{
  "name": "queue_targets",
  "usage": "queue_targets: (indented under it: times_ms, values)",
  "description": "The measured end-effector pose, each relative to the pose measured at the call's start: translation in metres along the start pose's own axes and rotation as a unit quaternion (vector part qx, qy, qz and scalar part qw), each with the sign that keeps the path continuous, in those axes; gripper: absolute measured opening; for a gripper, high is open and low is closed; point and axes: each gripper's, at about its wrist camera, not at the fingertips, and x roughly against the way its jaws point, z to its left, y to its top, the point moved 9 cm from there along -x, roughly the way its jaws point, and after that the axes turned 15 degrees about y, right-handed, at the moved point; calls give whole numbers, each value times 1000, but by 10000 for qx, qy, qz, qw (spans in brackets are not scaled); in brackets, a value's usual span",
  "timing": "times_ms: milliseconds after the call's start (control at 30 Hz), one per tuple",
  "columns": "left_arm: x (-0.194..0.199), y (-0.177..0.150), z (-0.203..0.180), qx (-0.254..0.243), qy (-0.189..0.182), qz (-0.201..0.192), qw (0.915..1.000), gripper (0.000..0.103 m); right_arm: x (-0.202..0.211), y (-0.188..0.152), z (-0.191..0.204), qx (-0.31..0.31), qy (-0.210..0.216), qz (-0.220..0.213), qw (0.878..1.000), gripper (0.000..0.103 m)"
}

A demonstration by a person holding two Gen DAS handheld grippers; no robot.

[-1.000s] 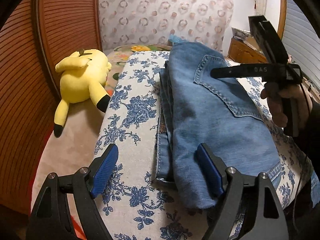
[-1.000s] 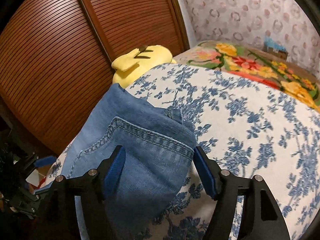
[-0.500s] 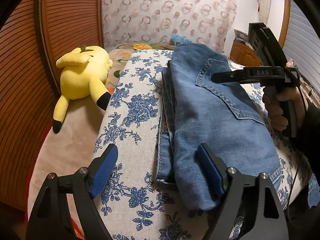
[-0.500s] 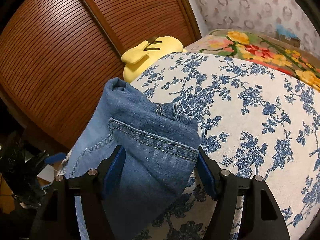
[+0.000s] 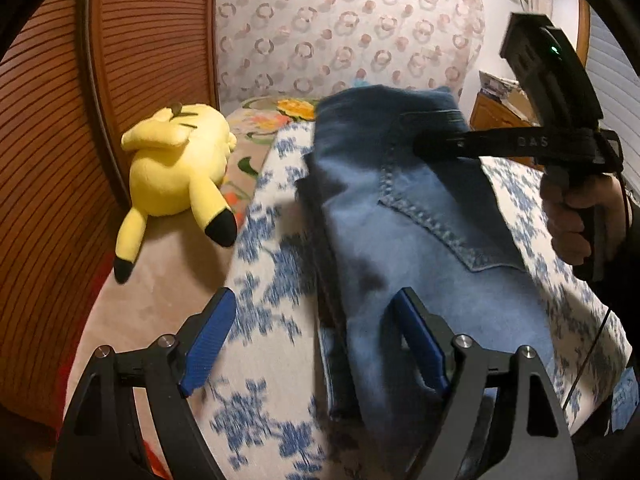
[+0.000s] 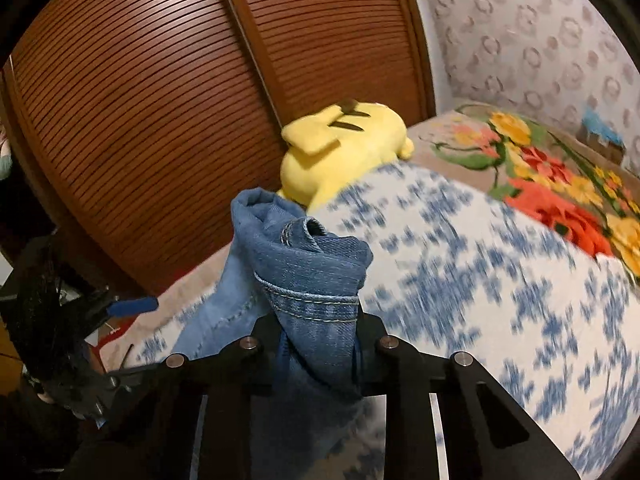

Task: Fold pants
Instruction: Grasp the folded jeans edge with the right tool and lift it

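Folded blue jeans [image 5: 404, 240] lie on a white cloth with blue flowers [image 5: 272, 272]. My left gripper [image 5: 316, 344] is open at their near end, one blue pad on the denim, the other over the cloth. My right gripper [image 6: 318, 332] is shut on the far end of the jeans [image 6: 316, 276], which is bunched and lifted. It also shows in the left wrist view [image 5: 436, 146], over the back pocket.
A yellow plush toy [image 5: 176, 168] lies left of the cloth beside a brown slatted wardrobe door [image 6: 160, 100]. A floral blanket [image 6: 552, 176] covers the far bed. A wooden cabinet [image 5: 500, 112] stands at the back right.
My right gripper has shut on the far end of the jeans and lifted it, bunching the denim. My left gripper has stayed open at the near end.
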Motion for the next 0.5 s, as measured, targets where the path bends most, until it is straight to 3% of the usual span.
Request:
queue_targets:
  times_ms: [167, 500]
  values:
    - [-13, 30, 11, 97, 81, -125, 9998, 83, -22, 34, -16, 49, -127, -138, 9998, 24]
    - [-51, 79, 14, 212, 54, -212, 9995, 83, -67, 88, -88, -410, -540, -627, 9957, 24]
